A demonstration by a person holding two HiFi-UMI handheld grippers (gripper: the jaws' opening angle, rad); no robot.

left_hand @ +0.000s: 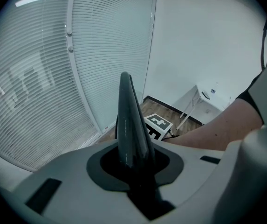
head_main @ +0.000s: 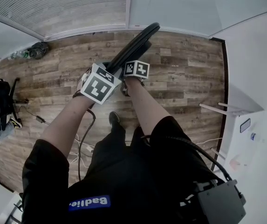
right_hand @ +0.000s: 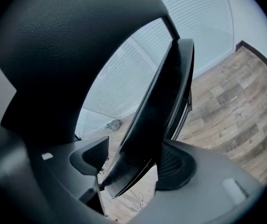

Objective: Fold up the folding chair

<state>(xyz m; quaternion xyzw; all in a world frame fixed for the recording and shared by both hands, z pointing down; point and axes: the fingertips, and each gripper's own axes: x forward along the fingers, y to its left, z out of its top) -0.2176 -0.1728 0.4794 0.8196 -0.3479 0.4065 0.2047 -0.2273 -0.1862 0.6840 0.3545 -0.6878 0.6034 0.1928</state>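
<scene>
Black folding chair point(head_main: 138, 41), largely hidden, in left tongs point(left_hand: 132, 160), right tongs point(right_hand: 135, 164).

Folding chair point(head_main: 134, 45) between left gripper point(head_main: 104, 74) and right gripper point(head_main: 133, 68), over the floor point(head_main: 184, 78), blinds point(head_main: 68, 3) beyond.

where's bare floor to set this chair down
Barest floor: the planks right of the folding chair, up to the dark baseboard. Crowded: black gear and cables on the left, white table legs at right.

One folding chair point(head_main: 134, 42), one left claw point(head_main: 100, 82), one right claw point(head_main: 136, 70), one white table point(head_main: 233, 110).
</scene>
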